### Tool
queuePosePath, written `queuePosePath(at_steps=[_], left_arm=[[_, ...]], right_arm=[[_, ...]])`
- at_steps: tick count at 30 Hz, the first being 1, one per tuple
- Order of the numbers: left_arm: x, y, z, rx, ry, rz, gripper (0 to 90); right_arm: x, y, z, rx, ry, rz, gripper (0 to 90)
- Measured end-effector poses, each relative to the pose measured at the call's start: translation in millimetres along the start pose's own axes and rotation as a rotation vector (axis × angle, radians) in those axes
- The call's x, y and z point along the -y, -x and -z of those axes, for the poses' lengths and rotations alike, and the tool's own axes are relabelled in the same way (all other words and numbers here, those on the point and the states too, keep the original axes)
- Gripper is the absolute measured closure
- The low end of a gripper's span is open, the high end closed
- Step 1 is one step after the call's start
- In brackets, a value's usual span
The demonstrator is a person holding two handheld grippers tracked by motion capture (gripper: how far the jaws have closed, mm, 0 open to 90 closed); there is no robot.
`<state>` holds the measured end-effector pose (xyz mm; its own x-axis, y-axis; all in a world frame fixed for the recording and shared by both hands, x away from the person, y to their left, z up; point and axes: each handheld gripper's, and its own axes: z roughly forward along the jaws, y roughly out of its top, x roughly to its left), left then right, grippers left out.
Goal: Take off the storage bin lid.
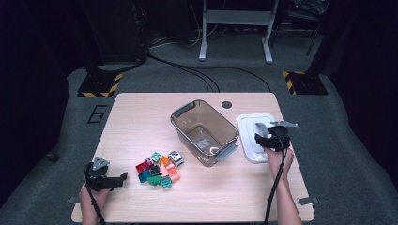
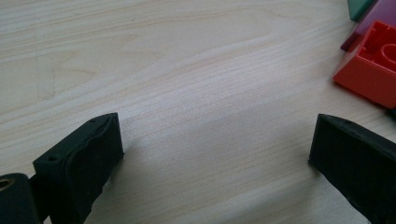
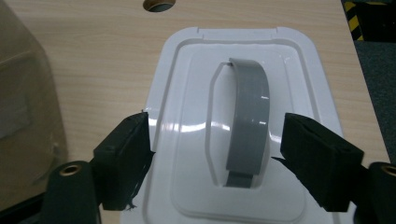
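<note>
Two hand-held grippers (image 1: 123, 177) (image 1: 257, 138), one lid (image 1: 248, 140), one bin (image 1: 205, 132)

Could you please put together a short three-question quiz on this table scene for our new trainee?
1. True or false: the white lid is clipped onto the clear bin.
2. Which gripper is nearer the pile of toy bricks: A) left gripper, B) right gripper?
3. Fill in: the lid's grey handle lies between the open jaws of the ____ gripper.

Key
1. False: the lid lies flat on the table, beside the bin.
2. A.
3. right.
</note>
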<state>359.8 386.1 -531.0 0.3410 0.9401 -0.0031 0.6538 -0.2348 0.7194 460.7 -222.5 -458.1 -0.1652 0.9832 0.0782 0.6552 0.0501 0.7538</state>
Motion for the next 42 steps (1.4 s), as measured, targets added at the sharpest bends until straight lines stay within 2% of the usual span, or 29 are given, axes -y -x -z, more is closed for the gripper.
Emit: queuePosePath(at_steps=[3, 9, 16, 19, 20, 22, 23, 24, 27, 28, 29, 35, 36, 39, 42], left_arm=[[0.0, -0.2, 0.0, 0.002, 0.000, 0.000, 2.7], [0.0, -0.2, 0.0, 0.003, 0.001, 0.001, 2.7], [-0.1, -0.3, -0.2, 0.005, 0.002, 0.002, 2.7], [-0.2, -0.4, -0.3, 0.003, 0.003, 0.000, 2.6], [-0.2, -0.5, -0.2, 0.003, 0.002, -0.001, 2.6], [-0.1, -0.3, -0.6, 0.003, 0.006, 0.001, 2.5], [-0.2, -0.3, -0.7, 0.003, 0.006, 0.002, 2.5], [-0.2, -0.3, -0.8, 0.003, 0.007, 0.003, 2.5], [-0.8, -0.3, -0.7, 0.002, 0.000, 0.008, 2.6], [-0.7, 0.0, -0.7, 0.000, 0.002, 0.013, 2.6], [-0.5, 0.0, -0.7, -0.004, 0.007, 0.017, 3.4], [-1.5, 0.6, 1.1, -0.047, 0.023, 0.042, 6.5], [-4.2, -0.7, 3.9, -0.035, 0.037, 0.062, 5.9], [-8.6, 0.1, 7.2, -0.032, 0.047, 0.072, 5.2], [-16.9, 3.7, 12.0, -0.016, 0.049, 0.053, 4.9]], right_arm=[[11.6, -5.8, 12.5, -0.031, 0.010, 0.025, 16.8], [29.7, -17.2, 27.0, -0.078, 0.029, 0.061, 14.8], [61.5, -43.2, 41.2, -0.131, 0.033, 0.131, 10.9], [72.6, -50.6, 41.8, -0.156, 0.025, 0.143, 8.6], [81.6, -57.1, 41.3, -0.172, 0.023, 0.160, 5.6], [84.3, -59.8, 41.5, -0.174, 0.021, 0.169, 5.0], [90.4, -67.5, 41.3, -0.179, 0.017, 0.198, 3.5], [90.4, -67.5, 41.3, -0.179, 0.017, 0.198, 3.5], [102.2, -82.8, 40.1, -0.208, 0.008, 0.239, 2.0], [102.2, -82.8, 40.1, -0.208, 0.008, 0.239, 1.5], [108.8, -89.9, 37.4, -0.204, -0.005, 0.268, 1.0], [121.8, -97.2, 28.8, -0.226, -0.041, 0.287, 1.6], [124.5, -98.3, 25.8, -0.231, -0.053, 0.293, 1.8], [124.8, -99.2, 25.1, -0.221, -0.054, 0.312, 2.4], [124.3, -99.1, 22.8, -0.207, -0.049, 0.316, 2.6]])
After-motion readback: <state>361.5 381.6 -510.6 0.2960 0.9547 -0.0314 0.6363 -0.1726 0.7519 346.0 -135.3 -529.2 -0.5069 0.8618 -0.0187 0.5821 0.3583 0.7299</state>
